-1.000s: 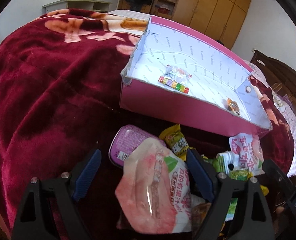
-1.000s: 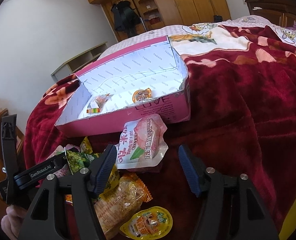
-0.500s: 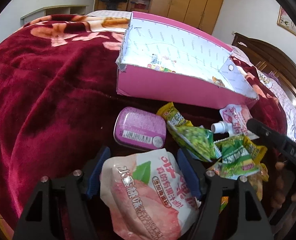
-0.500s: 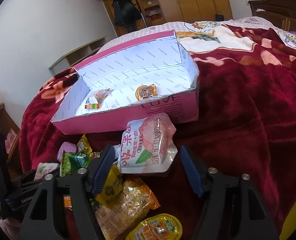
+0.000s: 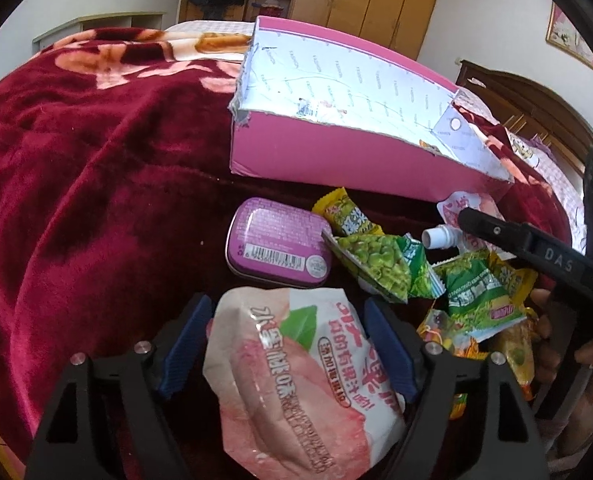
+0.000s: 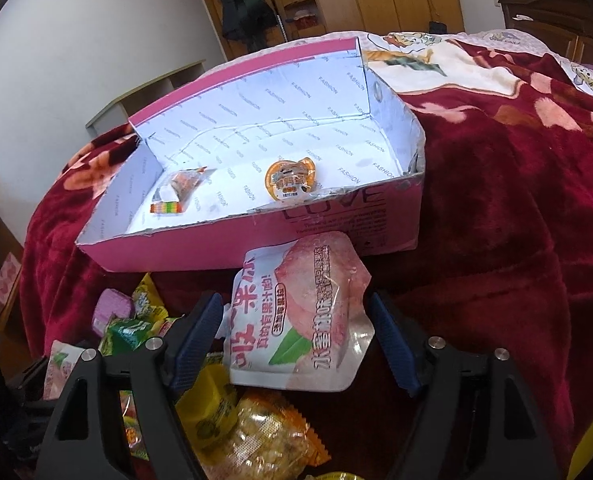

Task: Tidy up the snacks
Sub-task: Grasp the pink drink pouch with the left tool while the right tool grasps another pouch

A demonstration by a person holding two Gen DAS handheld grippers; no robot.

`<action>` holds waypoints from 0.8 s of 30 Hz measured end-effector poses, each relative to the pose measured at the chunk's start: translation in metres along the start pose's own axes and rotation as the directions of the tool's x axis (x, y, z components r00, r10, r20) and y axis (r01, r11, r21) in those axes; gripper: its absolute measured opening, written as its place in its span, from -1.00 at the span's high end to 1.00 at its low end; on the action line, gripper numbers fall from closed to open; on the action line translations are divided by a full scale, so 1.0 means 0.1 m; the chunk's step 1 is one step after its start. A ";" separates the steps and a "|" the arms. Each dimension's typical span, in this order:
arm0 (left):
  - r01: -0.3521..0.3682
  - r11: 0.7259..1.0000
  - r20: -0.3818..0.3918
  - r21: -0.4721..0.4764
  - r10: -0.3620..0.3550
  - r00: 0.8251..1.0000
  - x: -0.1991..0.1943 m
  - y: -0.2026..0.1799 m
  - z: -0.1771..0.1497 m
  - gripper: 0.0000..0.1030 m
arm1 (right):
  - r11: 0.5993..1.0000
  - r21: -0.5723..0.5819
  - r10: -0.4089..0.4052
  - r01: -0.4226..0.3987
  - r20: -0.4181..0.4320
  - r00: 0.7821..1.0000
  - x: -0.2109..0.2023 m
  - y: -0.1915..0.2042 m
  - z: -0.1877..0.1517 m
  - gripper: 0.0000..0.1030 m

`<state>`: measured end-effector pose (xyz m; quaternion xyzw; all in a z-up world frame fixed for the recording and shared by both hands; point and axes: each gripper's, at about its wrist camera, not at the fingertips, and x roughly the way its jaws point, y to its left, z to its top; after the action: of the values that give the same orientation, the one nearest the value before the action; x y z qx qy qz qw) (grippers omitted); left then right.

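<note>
A pink peach jelly pouch point(image 5: 296, 376) sits between the blue pads of my left gripper point(image 5: 288, 344). The jaws are opening, and both pads still touch the pouch's crumpled sides. A second peach pouch point(image 6: 300, 308) lies on the red blanket against the pink box point(image 6: 256, 240). My right gripper point(image 6: 296, 340) stands open around its lower half, its pads flanking it without squeezing. Inside the box lie an orange jelly cup point(image 6: 292, 180) and a small candy packet point(image 6: 176, 192). The left wrist view shows the same box point(image 5: 336, 152) and the right gripper's black body point(image 5: 536, 252).
Loose snacks are heaped in front of the box: a purple tin point(image 5: 276, 244), green pea packets point(image 5: 380, 264), a yellow pack point(image 6: 212, 408) and an orange-wrapped pack point(image 6: 264, 432). A hand point(image 5: 544, 320) holds the right tool. Red blanket point(image 5: 96, 200) spreads to both sides.
The left pads closed in on their pouch, then spread slightly. The right gripper widened and moved forward, so the second pouch now lies between its pads instead of ahead of them.
</note>
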<state>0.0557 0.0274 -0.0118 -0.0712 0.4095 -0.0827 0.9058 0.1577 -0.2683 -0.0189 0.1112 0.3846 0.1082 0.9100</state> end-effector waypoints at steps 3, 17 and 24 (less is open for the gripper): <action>0.007 1.000 0.001 0.002 -0.007 1.000 0.02 0.01 0.00 -0.63 | 1.000 -0.016 -0.019 0.019 -0.014 1.000 0.06 0.03 0.00 -0.50; -0.002 1.000 0.028 0.031 0.001 1.000 -0.10 -0.03 -0.02 -0.40 | 1.000 -0.014 -0.024 0.025 0.026 0.999 -0.01 0.05 -0.09 -0.22; 0.022 0.999 0.036 0.041 -0.023 0.999 -0.18 -0.06 -0.04 -0.22 | 1.000 0.013 -0.004 0.003 0.062 0.998 -0.12 0.02 -0.12 -0.21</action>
<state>0.0405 0.0253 -0.0005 -0.0587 0.3905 -0.1000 0.9133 0.1407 -0.2688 -0.0185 0.1196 0.3572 0.1008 0.9208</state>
